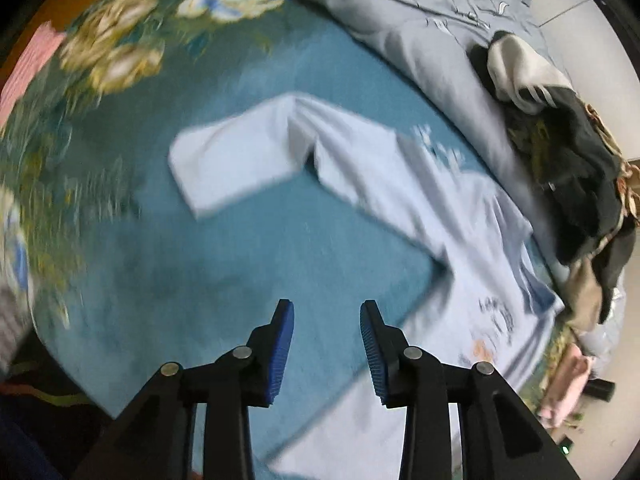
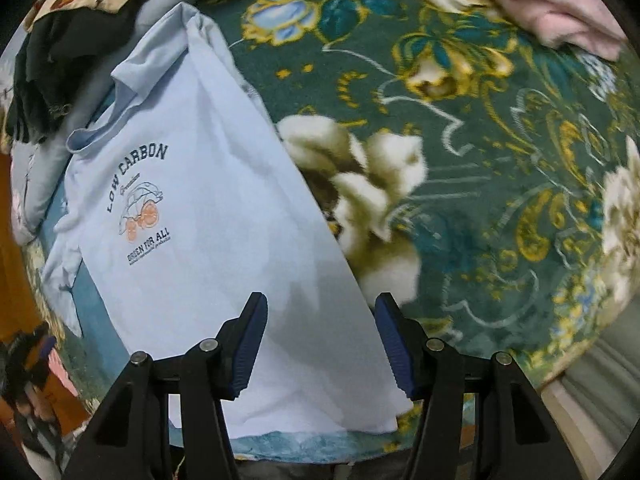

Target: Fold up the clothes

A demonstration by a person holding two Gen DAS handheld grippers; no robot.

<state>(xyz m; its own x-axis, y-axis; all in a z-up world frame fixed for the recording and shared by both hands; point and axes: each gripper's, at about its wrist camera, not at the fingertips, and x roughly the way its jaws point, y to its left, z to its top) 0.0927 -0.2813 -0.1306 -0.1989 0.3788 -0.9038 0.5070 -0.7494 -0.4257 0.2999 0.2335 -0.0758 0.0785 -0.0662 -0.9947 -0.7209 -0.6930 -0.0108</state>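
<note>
A light blue T-shirt (image 1: 360, 152) lies flat on a teal floral blanket (image 1: 200, 260), with one sleeve (image 1: 232, 160) folded across and pointing left. My left gripper (image 1: 327, 306) hovers open over the blanket beside the shirt's edge, with nothing between its blue pads. In the right wrist view the same shirt (image 2: 208, 200) shows its "LOW CARBON" print (image 2: 140, 200) face up. My right gripper (image 2: 322, 298) points straight down above the shirt's lower part near the hem. It is open, and its pads stand apart from the cloth.
A heap of dark and cream clothes (image 1: 576, 152) lies on a grey duvet (image 1: 420, 40) past the shirt, and the heap (image 2: 60, 60) shows again at upper left. A pink garment (image 2: 560, 8) sits at the blanket's far corner. The blanket's front edge (image 2: 320, 444) is close below the hem.
</note>
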